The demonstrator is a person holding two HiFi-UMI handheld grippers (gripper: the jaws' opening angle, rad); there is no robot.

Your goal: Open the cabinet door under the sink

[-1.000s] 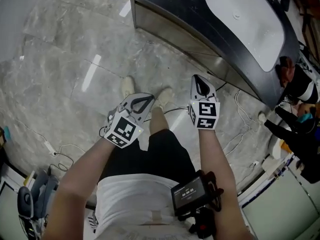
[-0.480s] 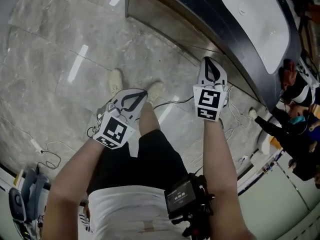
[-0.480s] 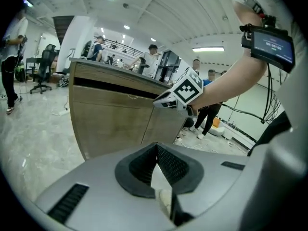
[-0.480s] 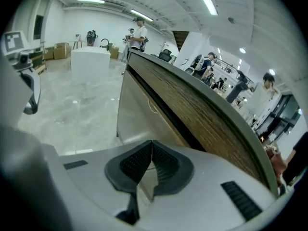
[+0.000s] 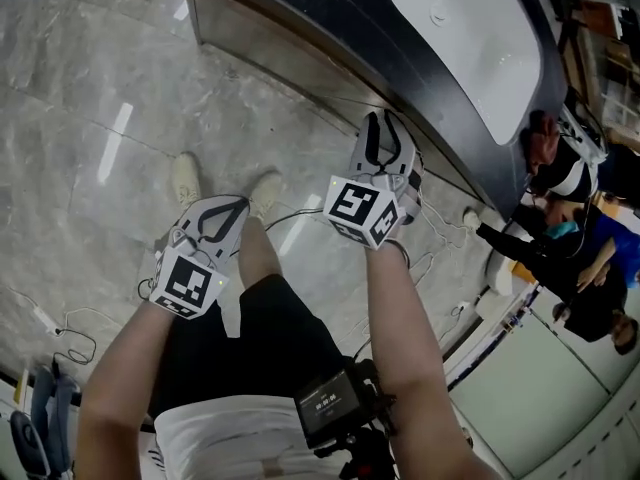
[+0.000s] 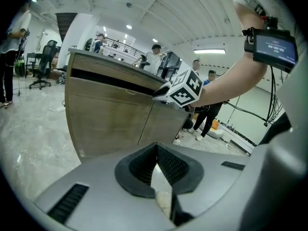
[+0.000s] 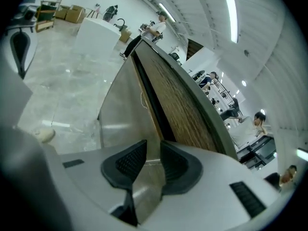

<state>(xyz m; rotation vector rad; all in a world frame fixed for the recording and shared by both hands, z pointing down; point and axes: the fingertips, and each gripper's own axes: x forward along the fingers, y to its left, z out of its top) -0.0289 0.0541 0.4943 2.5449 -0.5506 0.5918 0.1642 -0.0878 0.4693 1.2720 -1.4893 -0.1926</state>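
Two fingers of the right gripper (image 7: 153,144) stand a little apart and have just been opening. The slot between them frames the top edge of the cabinet door (image 7: 122,109), but no view shows the pads pressing on it, so nothing is held. The opening looks meant to let the fingers hook that top edge, where a dark gap (image 7: 152,97) runs between the door and the front edge of the desk (image 5: 340,23). The gripper is rolled to one side, probably to line its slot up with the edge. The left gripper view shows it reaching to that gap near the seam between two doors; whether it touches cannot be told. The left gripper (image 6: 156,147) has its fingers closed together on nothing and hangs low over the person's leg (image 5: 258,260), well apart from the cabinet, seemingly kept out of the way. The door sits shut under the white sink (image 5: 470,38), below the desk's front edge

Against the head view a second ago, the right gripper has gone from beside the left one up to the cabinet front, and its marker cube (image 5: 362,211) has turned diagonal. The left gripper has sunk a little and stayed closed
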